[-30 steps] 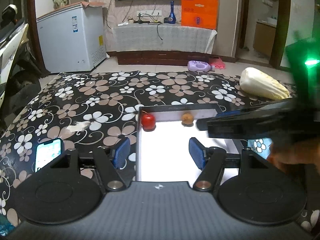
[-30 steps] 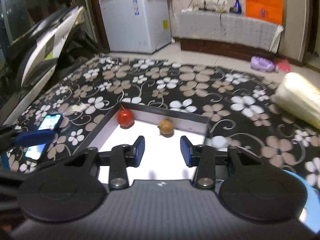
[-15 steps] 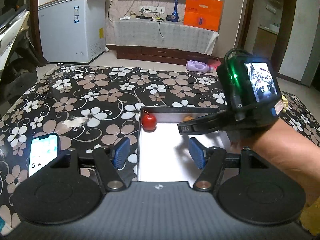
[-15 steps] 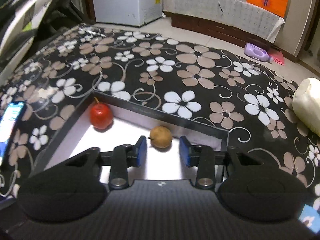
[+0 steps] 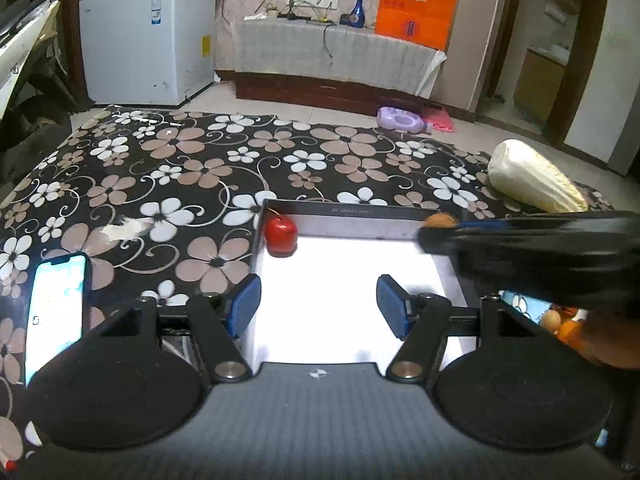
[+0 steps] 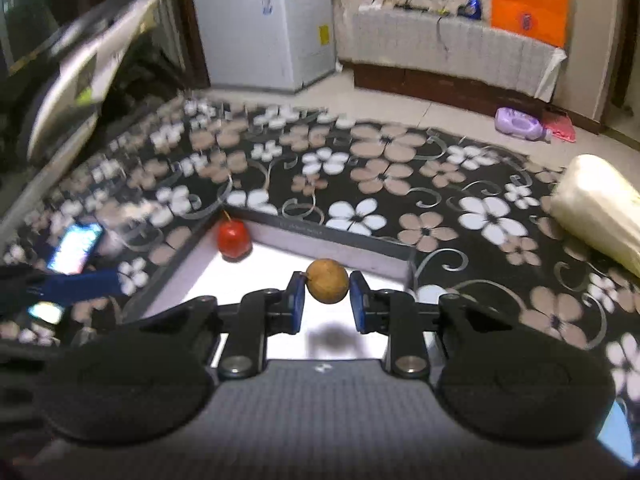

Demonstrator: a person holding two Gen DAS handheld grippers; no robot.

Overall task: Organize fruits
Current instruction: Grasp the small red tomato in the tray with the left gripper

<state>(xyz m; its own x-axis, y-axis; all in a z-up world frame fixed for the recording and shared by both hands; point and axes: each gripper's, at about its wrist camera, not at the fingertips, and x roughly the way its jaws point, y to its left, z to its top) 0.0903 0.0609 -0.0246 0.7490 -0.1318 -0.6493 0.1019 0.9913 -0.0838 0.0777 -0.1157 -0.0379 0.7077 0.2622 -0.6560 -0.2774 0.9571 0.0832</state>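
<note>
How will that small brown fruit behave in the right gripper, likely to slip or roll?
The brown fruit is round and smooth-looking, so it would probably roll if released onto the white tray. The right gripper, just closed, pinches it on two sides only, so it may pivot or slip. Its shadow below suggests it is lifted; being small, it is likely light.

Right gripper (image 6: pixel 326 294): tilted downward, blue pads (image 6: pixel 297 300) pressed against either side of a small brown fruit (image 6: pixel 327 280), lifted clear of the white tray floor, shadow below. Jaws just closed in on it. Seen from the left camera as a dark blurred bar crossing from the right, a hand (image 5: pixel 608 340) behind it at lower right. Left gripper (image 5: pixel 318 306): angled downward, jaws about half apart, nothing between the blue pads (image 5: pixel 245 304).
</note>
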